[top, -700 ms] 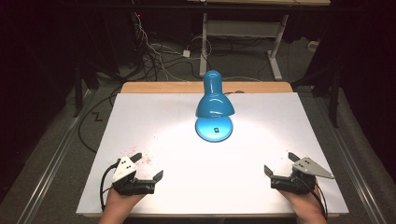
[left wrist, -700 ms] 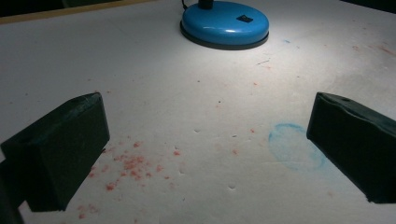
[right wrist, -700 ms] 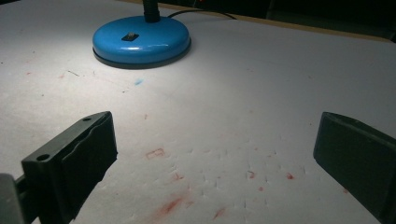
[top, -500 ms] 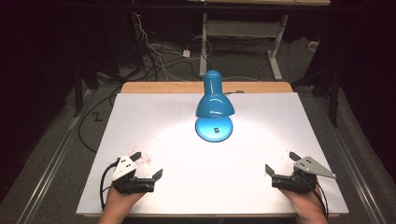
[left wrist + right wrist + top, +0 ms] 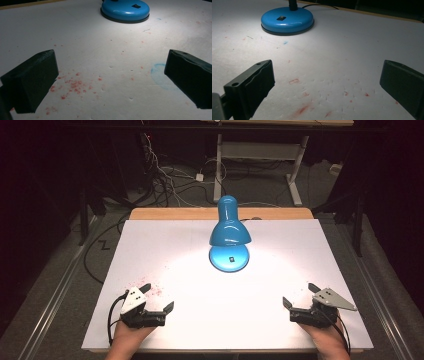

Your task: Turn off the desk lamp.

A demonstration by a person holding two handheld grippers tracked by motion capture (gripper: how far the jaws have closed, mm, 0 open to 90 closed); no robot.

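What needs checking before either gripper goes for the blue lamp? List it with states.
1. Left gripper jaws open, nothing between them: ok.
2. Right gripper jaws open, nothing between them: ok.
3. Blue lamp upright on its round base, lit, shade over the base: ok.
4. Path across the white table from each gripper to the lamp free of objects; only red specks and a faint blue ring mark: ok.
5. Switch on the base in sight and within reach: ok in sight; reach cannot tell.
6. Lamp cord slack behind the base: cannot tell.
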